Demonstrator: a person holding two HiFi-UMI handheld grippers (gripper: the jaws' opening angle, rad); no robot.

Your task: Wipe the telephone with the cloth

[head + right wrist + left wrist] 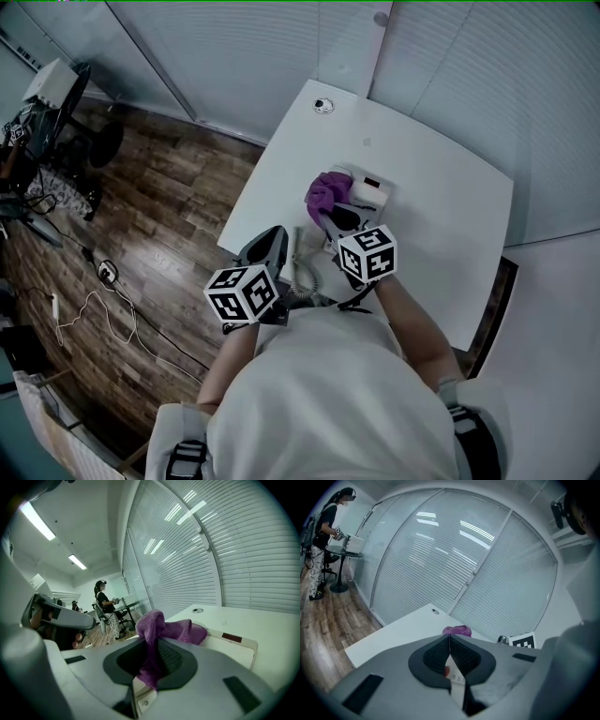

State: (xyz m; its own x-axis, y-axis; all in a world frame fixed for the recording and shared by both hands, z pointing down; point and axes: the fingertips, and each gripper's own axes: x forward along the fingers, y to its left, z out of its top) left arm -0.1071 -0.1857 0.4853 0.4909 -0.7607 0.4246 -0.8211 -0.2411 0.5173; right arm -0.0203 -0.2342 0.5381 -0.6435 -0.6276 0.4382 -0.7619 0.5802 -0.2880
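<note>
Left gripper [275, 238] jaws together, empty, right gripper [335, 219] clamped on cloth [174, 629], both forearms forward, grippers tilted down

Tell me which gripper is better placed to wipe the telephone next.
Right. The right gripper is clamped on the purple cloth, which is already at the white telephone. The left gripper is shut with nothing in it, off to the side.
</note>
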